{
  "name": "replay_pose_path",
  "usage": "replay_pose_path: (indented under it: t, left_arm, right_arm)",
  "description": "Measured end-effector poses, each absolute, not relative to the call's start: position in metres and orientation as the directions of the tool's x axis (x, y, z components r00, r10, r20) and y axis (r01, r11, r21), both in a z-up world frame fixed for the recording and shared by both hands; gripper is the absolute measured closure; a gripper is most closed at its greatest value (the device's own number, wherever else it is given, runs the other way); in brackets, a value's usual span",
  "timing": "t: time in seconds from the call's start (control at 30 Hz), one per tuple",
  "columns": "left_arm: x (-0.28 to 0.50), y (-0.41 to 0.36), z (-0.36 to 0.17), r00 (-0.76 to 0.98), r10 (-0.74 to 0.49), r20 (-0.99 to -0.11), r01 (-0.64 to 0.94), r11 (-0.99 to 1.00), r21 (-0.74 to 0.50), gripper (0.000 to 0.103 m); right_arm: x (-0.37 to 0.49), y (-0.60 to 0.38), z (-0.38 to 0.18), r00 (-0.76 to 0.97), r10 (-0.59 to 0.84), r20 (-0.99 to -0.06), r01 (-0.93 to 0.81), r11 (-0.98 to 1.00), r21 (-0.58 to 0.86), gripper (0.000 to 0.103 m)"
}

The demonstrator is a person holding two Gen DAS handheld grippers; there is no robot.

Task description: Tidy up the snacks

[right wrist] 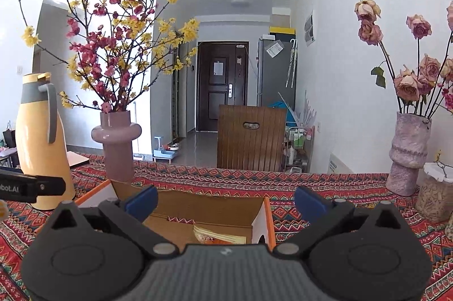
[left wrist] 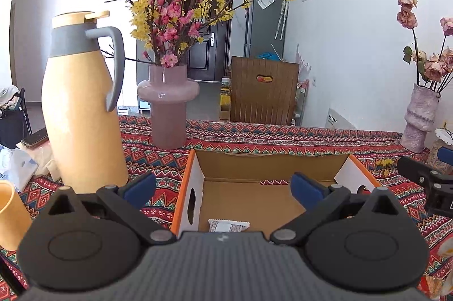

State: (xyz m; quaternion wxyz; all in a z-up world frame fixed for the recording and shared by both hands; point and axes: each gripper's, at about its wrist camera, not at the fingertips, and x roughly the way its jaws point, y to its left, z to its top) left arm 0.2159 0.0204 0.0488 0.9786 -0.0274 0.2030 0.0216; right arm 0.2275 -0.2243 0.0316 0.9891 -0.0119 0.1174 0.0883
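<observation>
My left tool point(left wrist: 223, 189) and right tool point(right wrist: 225, 200) both gape wide, empty, poised over the cardboard box point(left wrist: 271, 162) on the desk point(left wrist: 283, 136); a white packet point(left wrist: 228, 226) and what looks like a yellow packet point(right wrist: 219, 237) lie inside, gathered for tidiness.

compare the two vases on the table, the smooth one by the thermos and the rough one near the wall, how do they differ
The smooth vase is glossy mauve with a bulging ring below its neck; the rough vase is matte, mottled and lumpy, in stacked tiers. The smooth vase holds branches of pink and yellow blossoms; the rough vase holds drooping, faded roses. The smooth vase stands beside the yellow thermos, the rough vase by the white wall. Both stand upright on the patterned tablecloth.
</observation>
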Motion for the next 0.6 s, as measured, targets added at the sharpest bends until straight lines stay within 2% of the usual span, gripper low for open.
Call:
replay_pose_path:
  t: [0.27, 0.6]
  left_arm:
    - [0.178, 0.023, 0.062, 0.925, 0.039, -0.377, -0.061, 0.997, -0.046, 0.000]
    - [0.137, 0.027, 0.062, 0.924, 0.031, -0.381, -0.059, 0.996, -0.063, 0.000]
  right_arm:
    - [0.191, -0.223, 0.048, 0.963, 0.184, -0.197, -0.190, 0.982, -0.009, 0.000]
    - [0.145, -0.224, 0.046, 0.960, 0.197, -0.201, -0.199, 0.980, 0.011, 0.000]
